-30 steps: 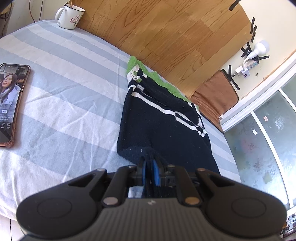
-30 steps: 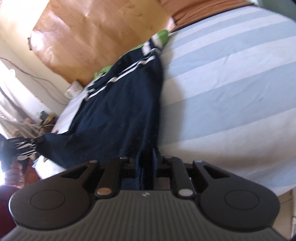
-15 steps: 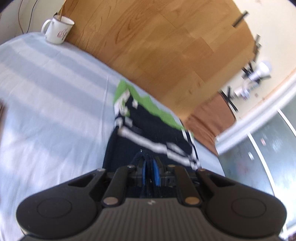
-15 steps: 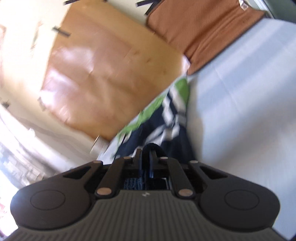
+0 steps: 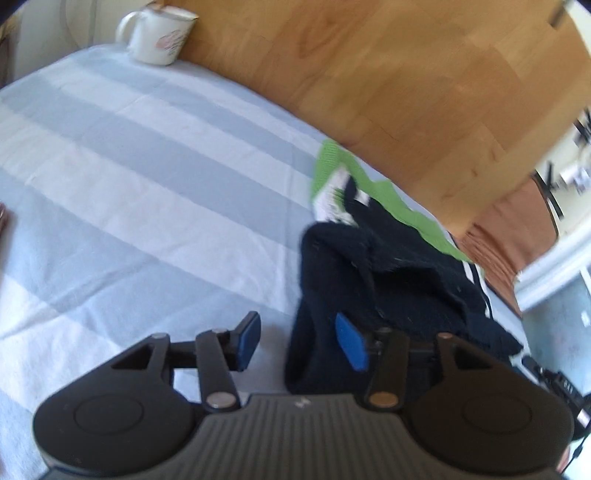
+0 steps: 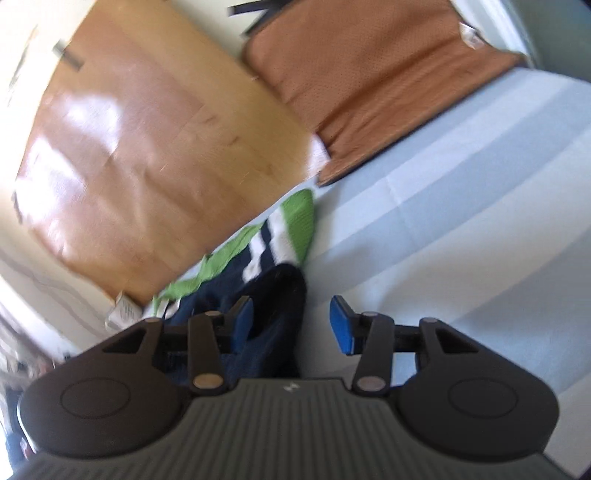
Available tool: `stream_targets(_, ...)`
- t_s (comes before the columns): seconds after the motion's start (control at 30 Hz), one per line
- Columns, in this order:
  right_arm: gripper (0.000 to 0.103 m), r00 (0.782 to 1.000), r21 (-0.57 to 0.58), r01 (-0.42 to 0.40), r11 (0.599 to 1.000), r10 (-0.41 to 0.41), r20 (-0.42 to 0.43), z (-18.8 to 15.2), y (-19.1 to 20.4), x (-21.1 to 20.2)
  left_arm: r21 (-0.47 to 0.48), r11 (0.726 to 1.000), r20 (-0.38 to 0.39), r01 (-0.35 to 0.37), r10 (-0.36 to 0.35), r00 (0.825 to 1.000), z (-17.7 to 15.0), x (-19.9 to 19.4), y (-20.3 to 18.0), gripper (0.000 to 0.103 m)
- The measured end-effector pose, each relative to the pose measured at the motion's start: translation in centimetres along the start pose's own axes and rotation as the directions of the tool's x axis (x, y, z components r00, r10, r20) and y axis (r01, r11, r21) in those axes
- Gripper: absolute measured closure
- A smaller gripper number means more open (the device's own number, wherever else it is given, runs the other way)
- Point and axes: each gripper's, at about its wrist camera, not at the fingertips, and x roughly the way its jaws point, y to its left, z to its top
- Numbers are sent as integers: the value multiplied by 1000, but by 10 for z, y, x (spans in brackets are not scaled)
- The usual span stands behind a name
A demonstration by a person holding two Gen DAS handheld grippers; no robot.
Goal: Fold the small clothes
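Left gripper (image 5: 298, 339) released, jaws just been opening; near edge of the navy sweater (image 5: 388, 280) lies between the blue pads (image 5: 246, 339), not pinched. Right gripper (image 6: 291, 320) also released, jaws just been opening, sweater (image 6: 275, 306) edge between its pads (image 6: 341, 326), loose. The sweater sits bunched and folded over on the striped bed sheet (image 5: 147, 177), just ahead of both grippers. White stripes and green trim (image 5: 332, 166) at the sweater's far end, toward the wooden board (image 5: 388, 74). Beyond the sweater, the board stands against the wall. Brown cushion (image 6: 373, 74) beside the board, past the sweater's far end. White mug (image 5: 159, 35) well apart from the sweater, at the far bed corner next to the board. Frames blurred.
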Motion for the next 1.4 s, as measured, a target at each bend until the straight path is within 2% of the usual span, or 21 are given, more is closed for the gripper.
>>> stream_targets(0.13,54,999,-80,-30,996,27,-47,7,23,19,94,994,42,-57,53,998,0,3,-20,55)
stream_targets(0.23,54,1000,-135,3,991,-7,-27,6,30,21,98,994,24,-52,50,998,-1,8,-23,56)
stream_targets(0.3,53,999,-105,32,994,-34,-14,6,21,19,107,992,23,-70,68,997,-4,12,-23,56)
stream_targets(0.37,53,999,-77,41,996,-43,-28,3,10,17,122,989,24,-84,82,996,-6,14,-23,64)
stream_targets(0.4,56,998,-81,40,996,-43,-40,1,9,19,134,988,19,-78,76,997,-7,16,-25,83)
stream_targets(0.43,63,998,-93,30,995,-35,-58,-3,10,19,142,988,6,-65,65,998,-8,17,-26,95)
stream_targets(0.47,88,997,-110,10,994,-18,-72,-6,14,18,147,987,7,-67,67,998,-9,17,-28,95)
stream_targets(0.5,92,997,-130,4,992,-13,-70,-8,20,16,158,984,18,-80,78,997,-10,15,-32,95)
stream_targets(0.63,93,998,-129,-43,991,37,-50,-5,36,-8,182,982,36,-43,37,999,-14,-11,-37,95)
stream_targets(0.73,93,996,-131,-42,991,33,-77,-12,40,-31,190,982,-7,-11,12,1000,-22,-31,-33,96)
stream_targets(0.83,93,992,-166,-4,986,-17,-125,-35,36,-48,220,975,-56,-40,54,997,-37,-37,-28,95)
stream_targets(0.9,91,981,-194,64,979,-98,-168,-51,29,-43,243,966,-83,-87,110,990,-44,-28,-25,91)
stream_targets(0.93,90,979,-195,88,977,-122,-166,-53,25,-42,247,964,-74,-94,116,991,-46,-26,-23,90)
stream_targets(0.97,82,981,-173,88,981,-116,-155,-50,22,-43,252,963,-63,-96,115,991,-46,-28,-24,87)
stream_targets(1.0,80,984,-150,94,984,-115,-138,-44,21,-46,260,959,-54,-112,130,990,-43,-31,-24,80)
stream_targets(1.07,76,995,-133,62,989,-71,-65,-29,25,-56,274,950,22,-151,151,988,-37,-45,-27,75)
stream_targets(1.13,67,999,-122,17,992,-21,-33,-16,29,-59,259,955,75,-144,129,989,-26,-59,-24,70)
stream_targets(1.2,65,999,-128,8,992,-14,-42,-9,34,-49,238,965,92,-112,92,991,-14,-64,-25,67)
stream_targets(1.3,65,994,-145,18,989,-33,-102,-12,35,-24,254,962,54,-96,86,995,-4,-45,-35,64)
stream_targets(1.37,70,987,-138,12,990,-34,-160,-17,32,-12,258,959,-13,-114,122,992,-2,-22,-39,69)
stream_targets(1.4,89,983,-123,-32,992,9,-185,-18,32,-9,260,960,-42,-106,121,992,-2,-13,-39,90)
